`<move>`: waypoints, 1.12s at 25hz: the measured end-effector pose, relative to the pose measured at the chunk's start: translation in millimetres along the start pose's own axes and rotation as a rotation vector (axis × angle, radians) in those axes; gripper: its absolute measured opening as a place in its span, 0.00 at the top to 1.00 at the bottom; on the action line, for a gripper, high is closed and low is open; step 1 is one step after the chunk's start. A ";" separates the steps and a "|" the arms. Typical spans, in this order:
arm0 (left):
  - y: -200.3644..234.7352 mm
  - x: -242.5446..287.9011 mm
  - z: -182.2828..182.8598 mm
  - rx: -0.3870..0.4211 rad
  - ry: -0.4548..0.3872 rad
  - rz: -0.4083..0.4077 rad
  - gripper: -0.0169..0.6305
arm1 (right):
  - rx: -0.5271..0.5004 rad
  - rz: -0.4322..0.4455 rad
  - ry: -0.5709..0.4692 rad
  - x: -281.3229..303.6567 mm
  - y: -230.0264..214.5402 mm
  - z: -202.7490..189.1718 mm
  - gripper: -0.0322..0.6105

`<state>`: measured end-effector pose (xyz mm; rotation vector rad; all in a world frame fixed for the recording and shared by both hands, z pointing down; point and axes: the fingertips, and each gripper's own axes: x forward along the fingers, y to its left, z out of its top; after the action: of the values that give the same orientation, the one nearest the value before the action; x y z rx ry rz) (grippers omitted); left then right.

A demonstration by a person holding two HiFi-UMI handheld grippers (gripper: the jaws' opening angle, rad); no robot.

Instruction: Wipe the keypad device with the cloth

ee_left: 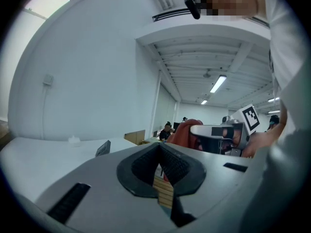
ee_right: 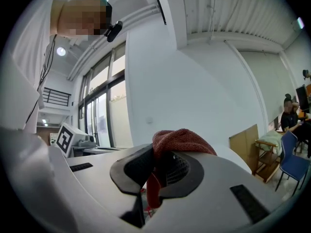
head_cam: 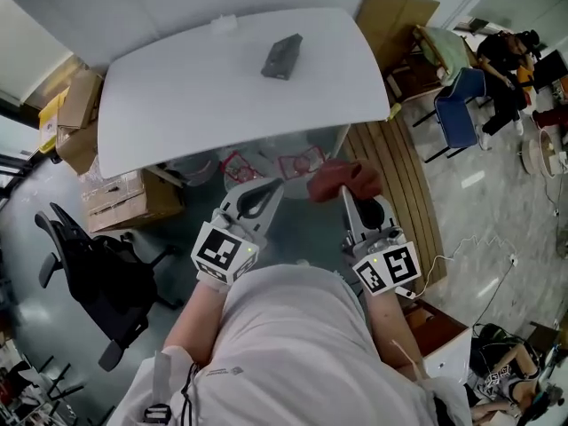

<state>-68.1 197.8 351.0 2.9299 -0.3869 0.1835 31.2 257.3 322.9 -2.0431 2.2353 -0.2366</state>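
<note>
While both claws are held close to the person's body, short of the table edge, the left gripper (head_cam: 271, 187) is clenched on nothing and the right gripper (ee_right: 155, 164) grasps the red cloth (head_cam: 344, 178). Beyond them, a clear plastic container (head_cam: 266, 162) sits under the white table (head_cam: 177, 105), with wooden slats (head_cam: 404, 185) at the right. The keypad device (head_cam: 281, 57) lies on the table's far half, well apart from the cloth.

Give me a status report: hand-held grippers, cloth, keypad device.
Left hand-held gripper shut, empty. Right hand-held gripper shut on red cloth. Keypad device on white table, untouched. Nothing seen blocking.
</note>
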 end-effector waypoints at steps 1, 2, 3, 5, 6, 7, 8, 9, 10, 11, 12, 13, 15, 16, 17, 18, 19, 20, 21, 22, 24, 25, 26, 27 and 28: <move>13.4 5.2 2.8 0.000 -0.001 -0.004 0.96 | -0.002 -0.004 0.005 13.8 -3.2 1.2 0.88; 27.3 10.1 5.9 0.000 -0.002 -0.006 0.96 | 0.000 -0.009 0.007 27.9 -6.9 2.4 0.88; 41.0 15.0 9.0 -0.001 -0.002 -0.007 0.96 | 0.007 -0.014 0.008 42.0 -11.2 3.5 0.88; 67.3 23.7 14.0 -0.008 0.002 -0.009 0.96 | 0.025 -0.021 0.012 70.3 -20.6 4.8 0.88; 80.2 26.7 15.4 -0.013 0.006 -0.009 0.96 | 0.031 -0.023 0.015 84.5 -24.6 4.7 0.88; 93.1 28.7 15.7 -0.018 0.011 -0.006 0.96 | 0.033 -0.025 0.018 98.4 -27.6 4.5 0.88; 106.4 29.5 15.0 -0.025 0.018 -0.001 0.96 | 0.032 -0.026 0.021 111.7 -29.5 4.3 0.88; 119.9 29.6 13.8 -0.035 0.025 0.009 0.96 | 0.028 -0.026 0.024 124.2 -30.4 4.5 0.88; 133.1 29.3 12.7 -0.047 0.029 0.021 0.96 | 0.022 -0.025 0.028 135.7 -30.9 5.2 0.88; 145.6 29.3 12.0 -0.058 0.031 0.032 0.96 | 0.017 -0.023 0.031 146.2 -31.4 6.3 0.88; 157.0 30.0 11.7 -0.066 0.031 0.043 0.96 | 0.011 -0.021 0.036 155.7 -32.5 7.8 0.88; 167.0 31.4 11.6 -0.072 0.033 0.051 0.96 | 0.006 -0.018 0.040 164.0 -33.9 9.6 0.88; 181.7 35.5 11.0 -0.080 0.037 0.061 0.96 | -0.002 -0.013 0.052 177.3 -37.6 12.6 0.88; 187.0 37.7 10.3 -0.085 0.040 0.063 0.96 | -0.005 -0.010 0.058 183.0 -39.8 13.4 0.88; 191.8 40.0 9.5 -0.090 0.042 0.065 0.96 | -0.008 -0.007 0.065 188.8 -42.3 13.8 0.88; 196.4 42.4 8.8 -0.095 0.044 0.069 0.96 | -0.009 -0.004 0.072 194.7 -44.9 13.8 0.88; 200.6 44.8 8.0 -0.100 0.047 0.075 0.96 | -0.010 0.001 0.078 200.5 -47.6 13.7 0.88; 204.2 47.5 7.1 -0.104 0.050 0.081 0.96 | -0.011 0.008 0.084 206.0 -50.5 13.4 0.88; 206.9 50.8 6.1 -0.109 0.053 0.088 0.96 | -0.012 0.017 0.091 211.1 -54.0 13.1 0.88; 208.9 54.8 5.3 -0.114 0.055 0.095 0.96 | -0.012 0.027 0.097 216.0 -58.3 12.8 0.88; 211.6 64.6 4.0 -0.122 0.061 0.110 0.96 | -0.009 0.050 0.109 226.3 -69.2 12.2 0.88; 213.0 70.2 3.4 -0.126 0.064 0.120 0.96 | -0.007 0.064 0.116 231.7 -75.5 12.1 0.88; 214.7 76.5 3.0 -0.130 0.066 0.135 0.96 | -0.006 0.080 0.123 237.6 -82.5 12.4 0.88; 216.5 83.7 2.8 -0.136 0.070 0.153 0.96 | -0.005 0.100 0.130 243.7 -90.4 13.3 0.88; 218.3 91.6 3.1 -0.143 0.074 0.172 0.96 | -0.005 0.119 0.139 249.6 -99.0 14.4 0.88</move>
<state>-38.4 -32.6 396.6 2.7401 -0.6145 0.2742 107.7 -0.3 334.0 -1.9426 2.4307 -0.3731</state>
